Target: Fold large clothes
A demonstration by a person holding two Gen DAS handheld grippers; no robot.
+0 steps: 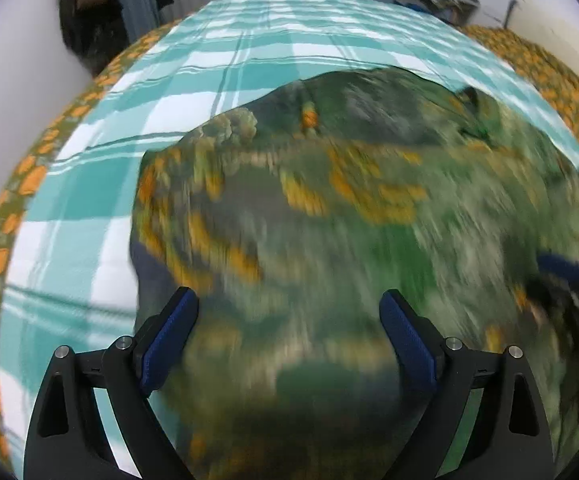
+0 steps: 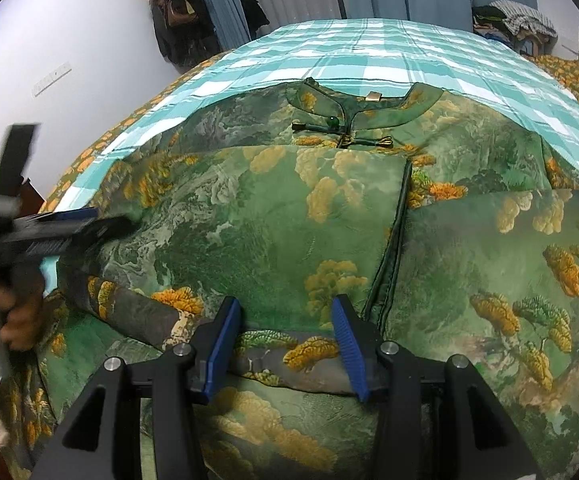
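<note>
A large green garment (image 2: 273,216) with a gold-and-green landscape print lies spread on the bed, its stand collar (image 2: 353,112) at the far end. One side panel is folded over the middle, with its dark piped edge (image 2: 393,248) running down the front. My right gripper (image 2: 285,300) hovers over the near part with its jaws partly apart. A rolled fold of the cloth (image 2: 289,356) crosses under them, not pinched. My left gripper (image 1: 289,296) is open and empty over the blurred garment (image 1: 329,216). It also shows at the left, the left gripper (image 2: 49,228), held by a hand (image 2: 9,312).
The bed has a teal-and-white checked sheet (image 2: 389,52) over an orange flowered cover (image 1: 25,176). A white wall (image 2: 69,60) runs along the left. Dark bags (image 2: 177,12) hang at the back left and a heap of clothes (image 2: 509,20) sits at the back right.
</note>
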